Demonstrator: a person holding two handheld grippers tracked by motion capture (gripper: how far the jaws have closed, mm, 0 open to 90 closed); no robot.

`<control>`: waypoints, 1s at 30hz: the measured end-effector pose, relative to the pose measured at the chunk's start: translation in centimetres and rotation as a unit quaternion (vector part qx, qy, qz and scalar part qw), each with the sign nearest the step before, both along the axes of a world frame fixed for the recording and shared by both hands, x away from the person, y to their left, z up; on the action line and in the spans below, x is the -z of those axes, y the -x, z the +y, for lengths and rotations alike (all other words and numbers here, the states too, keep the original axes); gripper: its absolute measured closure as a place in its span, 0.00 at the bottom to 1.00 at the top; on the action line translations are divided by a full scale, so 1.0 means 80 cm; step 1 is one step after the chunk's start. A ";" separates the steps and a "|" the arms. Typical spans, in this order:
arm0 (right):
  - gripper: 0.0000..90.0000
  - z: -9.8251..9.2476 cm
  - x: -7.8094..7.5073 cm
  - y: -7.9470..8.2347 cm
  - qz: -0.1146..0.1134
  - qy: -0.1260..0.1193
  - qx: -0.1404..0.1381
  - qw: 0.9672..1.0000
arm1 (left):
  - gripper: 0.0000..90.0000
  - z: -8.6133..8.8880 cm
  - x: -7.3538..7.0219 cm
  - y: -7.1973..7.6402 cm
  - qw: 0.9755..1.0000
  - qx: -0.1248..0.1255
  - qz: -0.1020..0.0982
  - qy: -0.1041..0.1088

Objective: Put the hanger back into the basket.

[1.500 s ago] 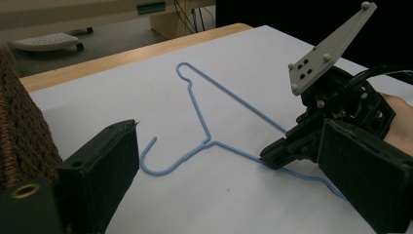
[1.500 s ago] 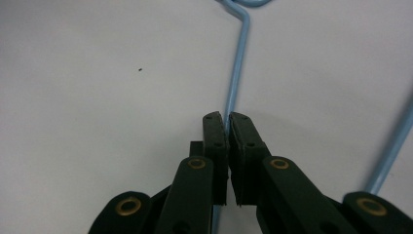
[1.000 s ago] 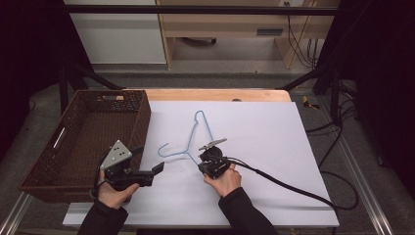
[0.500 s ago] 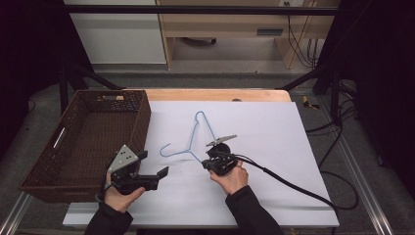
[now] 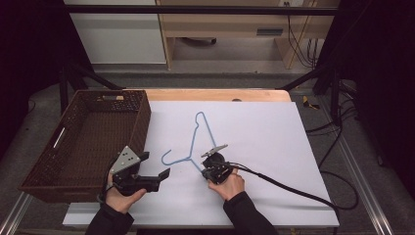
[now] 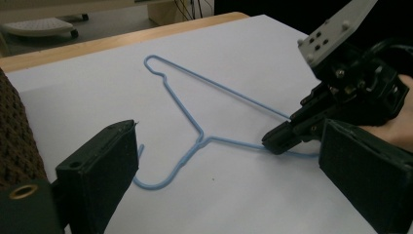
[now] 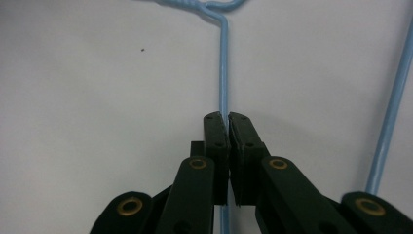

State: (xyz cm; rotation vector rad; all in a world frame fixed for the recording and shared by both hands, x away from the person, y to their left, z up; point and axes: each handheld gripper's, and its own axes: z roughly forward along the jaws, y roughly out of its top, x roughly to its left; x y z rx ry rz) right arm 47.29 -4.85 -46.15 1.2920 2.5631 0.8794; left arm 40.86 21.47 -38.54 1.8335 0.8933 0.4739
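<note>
A light-blue wire hanger (image 5: 195, 139) lies flat on the white sheet (image 5: 264, 132), its hook (image 5: 169, 159) pointing towards the basket. My right gripper (image 5: 204, 170) is shut on the hanger's lower wire just right of the neck; in the right gripper view the jaws pinch the wire (image 7: 224, 63) at their tips (image 7: 225, 122). My left gripper (image 5: 160, 179) is held open low over the sheet, a short way in front of the hook. In the left gripper view its wide jaws frame the hanger (image 6: 199, 139) and the right gripper (image 6: 277, 142).
A dark brown wicker basket (image 5: 142, 122) stands at the table's left, right beside my left hand; its wall (image 6: 14, 136) edges the left gripper view. The right gripper's black cable (image 5: 293, 188) trails to the right across the sheet. A wooden strip (image 5: 215, 94) borders the far edge.
My left gripper has edged to the right, closer to the hanger's hook. The right gripper has wobbled slightly while staying on the wire, and the hook end has shifted a little towards me.
</note>
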 end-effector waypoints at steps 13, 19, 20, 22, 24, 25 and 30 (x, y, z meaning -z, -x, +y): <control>0.87 0.003 -0.002 -0.003 -0.026 0.020 -0.017 0.999 | 0.08 0.010 -0.010 0.000 1.000 -0.007 -0.011 0.006; 0.92 0.010 0.004 -0.005 -0.032 0.026 -0.023 0.999 | 0.08 0.011 -0.010 0.000 1.000 -0.008 -0.011 0.006; 0.93 0.010 0.003 -0.003 -0.031 0.027 -0.021 0.999 | 0.08 0.010 -0.010 0.000 1.000 -0.008 -0.011 0.006; 0.96 0.010 0.004 -0.003 -0.034 0.029 -0.021 0.999 | 0.08 0.010 -0.010 -0.001 1.000 -0.008 -0.010 0.005; 0.97 0.011 0.003 -0.002 -0.030 0.030 -0.016 0.999 | 0.08 0.010 -0.010 -0.001 1.000 -0.009 -0.010 0.005; 0.97 0.011 0.004 -0.003 -0.029 0.029 -0.016 0.999 | 0.08 0.010 -0.009 -0.001 1.000 -0.010 -0.010 0.004; 0.97 0.011 0.002 -0.006 -0.010 0.019 0.004 1.000 | 0.08 0.010 -0.009 -0.001 1.000 -0.008 -0.009 0.004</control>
